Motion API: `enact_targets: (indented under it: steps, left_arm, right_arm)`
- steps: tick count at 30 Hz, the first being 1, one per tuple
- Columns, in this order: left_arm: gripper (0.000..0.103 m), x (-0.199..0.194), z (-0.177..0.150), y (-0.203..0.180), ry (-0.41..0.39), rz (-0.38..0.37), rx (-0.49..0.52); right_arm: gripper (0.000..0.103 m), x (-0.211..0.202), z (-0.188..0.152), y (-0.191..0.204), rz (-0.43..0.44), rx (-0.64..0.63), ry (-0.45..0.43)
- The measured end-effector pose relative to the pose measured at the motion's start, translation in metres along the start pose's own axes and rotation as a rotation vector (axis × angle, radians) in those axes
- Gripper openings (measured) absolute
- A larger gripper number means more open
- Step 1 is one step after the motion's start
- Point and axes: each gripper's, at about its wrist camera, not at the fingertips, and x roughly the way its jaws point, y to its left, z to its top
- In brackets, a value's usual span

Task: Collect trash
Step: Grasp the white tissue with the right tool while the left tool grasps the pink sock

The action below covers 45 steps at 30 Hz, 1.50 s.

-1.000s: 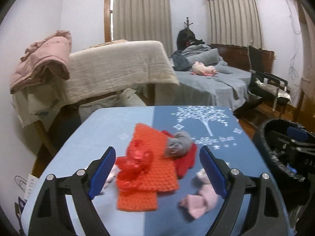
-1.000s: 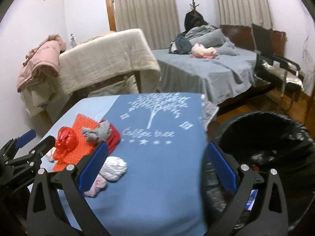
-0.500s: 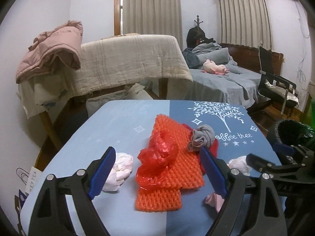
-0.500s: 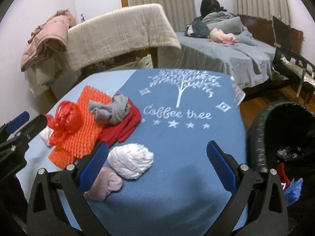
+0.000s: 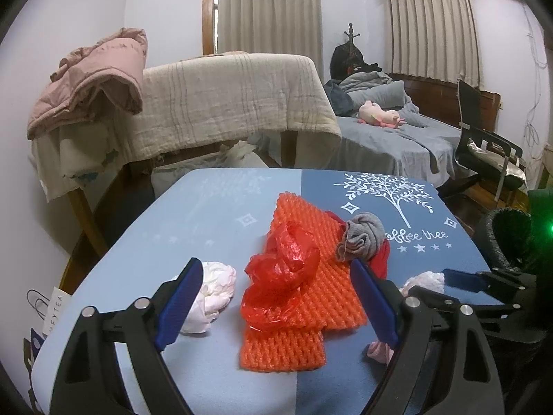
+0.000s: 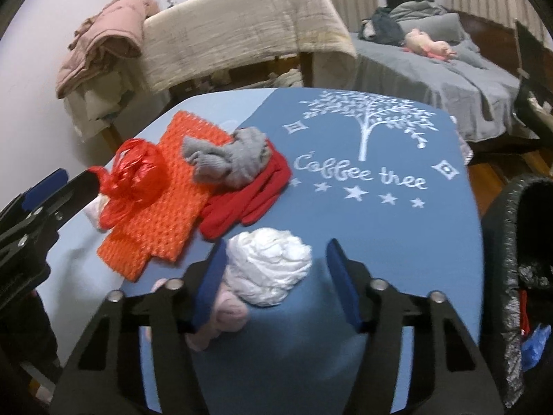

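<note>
A crumpled red plastic bag point(image 5: 281, 276) lies on an orange foam net point(image 5: 304, 294) on the blue table point(image 5: 207, 228). My left gripper point(image 5: 273, 306) is open, its blue pads on either side of the bag, just short of it. A white crumpled wad point(image 6: 269, 264) lies between the open pads of my right gripper point(image 6: 276, 283). A pink wad point(image 6: 228, 314) sits under the right gripper's left finger. Another white-pink wad point(image 5: 212, 294) lies by the left gripper's left pad. A grey sock point(image 6: 228, 157) rests on red cloth point(image 6: 249, 197).
A black-lined trash bin point(image 6: 518, 263) stands at the table's right edge, with scraps inside. Beyond the table are a draped table point(image 5: 224, 103), a bed point(image 5: 397, 138) and a black chair point(image 5: 484, 148). The table's near and left edges drop off.
Both grippers moved forward and lower toward the table. The right gripper swung left from the bin and now straddles the white wad, its jaws narrower. The left gripper neared the red bag.
</note>
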Motion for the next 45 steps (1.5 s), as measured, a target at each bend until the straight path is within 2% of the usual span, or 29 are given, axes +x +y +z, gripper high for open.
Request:
enact_targets:
  steps: [5,10,17,23,30,40,45]
  left_arm:
    - [0.085,-0.001,0.0,-0.003,0.002,-0.005,0.004]
    - [0.085,-0.004,0.0,-0.011,0.0,-0.019,0.011]
    - [0.085,-0.011,-0.003,-0.038,0.001,-0.078,0.043]
    - [0.08,-0.014,-0.011,-0.062,0.022,-0.13,0.061]
    - [0.068,-0.005,-0.03,-0.087,0.082,-0.164,0.102]
    - [0.056,0.011,-0.042,-0.11,0.177,-0.172,0.173]
    - [0.04,0.016,-0.046,-0.113,0.216,-0.179,0.184]
  right_arm:
    - [0.037,-0.005,0.001,-0.001,0.032,0.011,-0.006]
    - [0.037,-0.025,0.005,-0.013,0.013,0.043,-0.056]
    - [0.037,-0.053,0.003,-0.032,-0.026,0.062,-0.098]
    - [0.037,-0.072,-0.006,-0.045,-0.05,0.075,-0.113]
    - [0.037,-0.088,-0.019,-0.056,-0.069,0.088,-0.122]
    - [0.037,-0.095,-0.03,-0.066,-0.072,0.119,-0.125]
    - [0.037,-0.096,-0.029,-0.068,-0.069,0.123,-0.13]
